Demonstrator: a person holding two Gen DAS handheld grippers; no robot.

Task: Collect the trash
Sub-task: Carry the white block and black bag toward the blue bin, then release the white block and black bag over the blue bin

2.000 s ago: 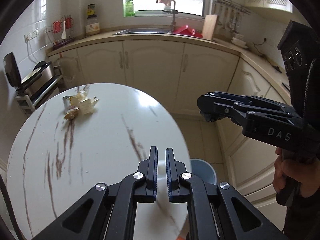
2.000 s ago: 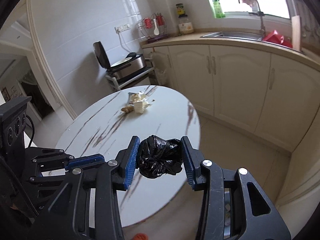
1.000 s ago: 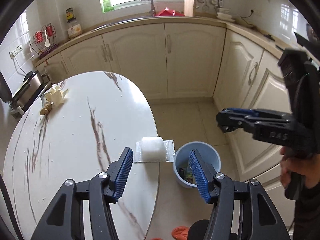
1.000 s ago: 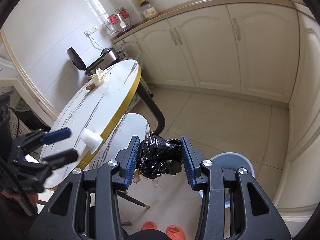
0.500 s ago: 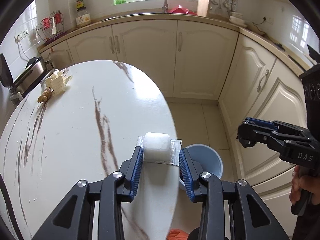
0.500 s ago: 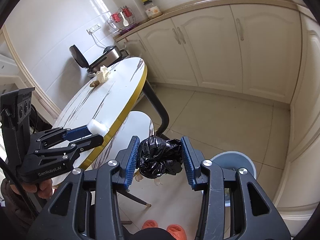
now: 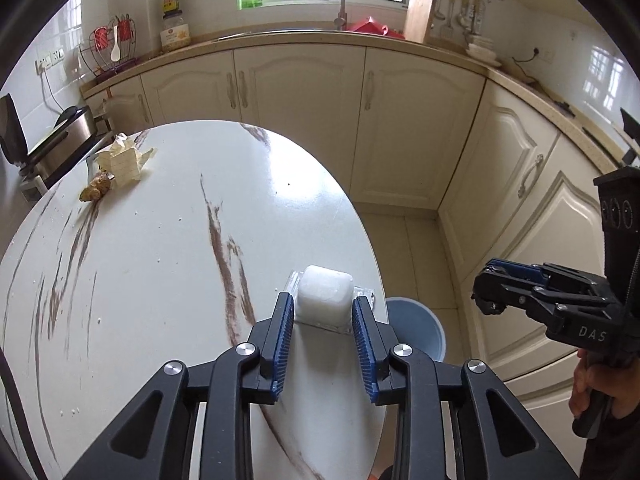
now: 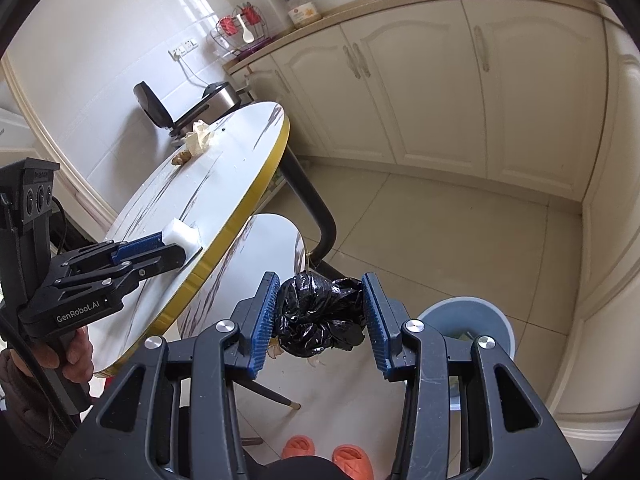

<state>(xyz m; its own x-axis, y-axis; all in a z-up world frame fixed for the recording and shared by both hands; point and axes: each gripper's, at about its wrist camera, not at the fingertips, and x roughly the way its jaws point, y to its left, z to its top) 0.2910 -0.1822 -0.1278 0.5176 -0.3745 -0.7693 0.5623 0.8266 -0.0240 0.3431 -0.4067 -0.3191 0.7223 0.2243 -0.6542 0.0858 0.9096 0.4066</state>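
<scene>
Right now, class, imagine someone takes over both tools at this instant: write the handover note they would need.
Left tool: has just been closing around the white plastic cup at the table edge; pads at its sides, cup not lifted.
Right tool: shut on the crumpled black bag, held above the floor near the blue bin.
Done: bag picked up.
Left: bin the bag and cup, then clear the paper scraps at the table's far side.
</scene>
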